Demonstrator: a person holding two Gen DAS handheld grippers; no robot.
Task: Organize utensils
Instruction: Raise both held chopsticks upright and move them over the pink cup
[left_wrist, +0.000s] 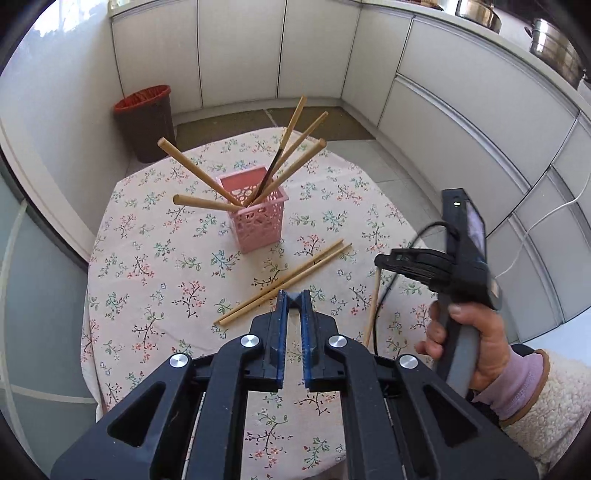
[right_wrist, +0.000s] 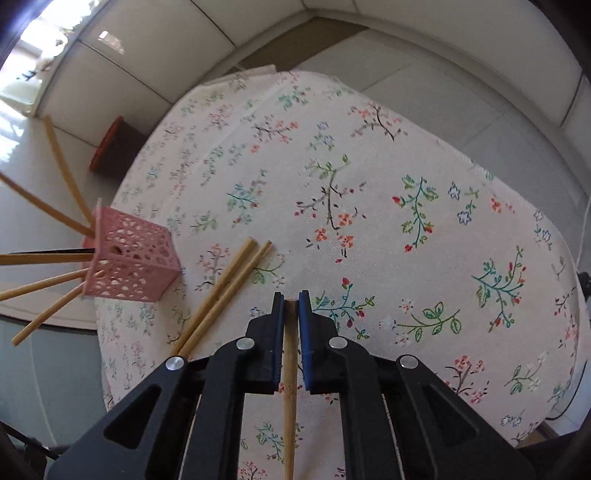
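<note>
On the round table under a cream cloth printed with small flowers (left_wrist: 155, 266), a pink perforated plastic holder (left_wrist: 258, 218) stands upright, square in section and well back from the near edge. Several plain wooden chopsticks (left_wrist: 192, 168) lean out of it in different directions, fanned apart at their tops, and one dark chopstick (left_wrist: 271, 171) stands among them. Just in front of the holder, a pair of loose wooden chopsticks (left_wrist: 284, 282) lies flat on the cloth, side by side and touching along most of their length, angled from near left to far right.

Nearer the camera, the left gripper (left_wrist: 294, 299) hangs above the cloth with its blue-lined jaws brought together at the tips and nothing between them. To its right, the right gripper (right_wrist: 291, 301) is held by a hand (left_wrist: 476, 343) in a lilac cuff and fleecy white sleeve. Its jaws are clamped on a single wooden chopstick (right_wrist: 290, 369), which runs lengthwise between the pads, its end level with the fingertips. In the left wrist view this stick hangs steeply below that gripper.

A brown bin with a red liner (left_wrist: 146, 122) stands on the floor beyond the table, against white cabinets.
</note>
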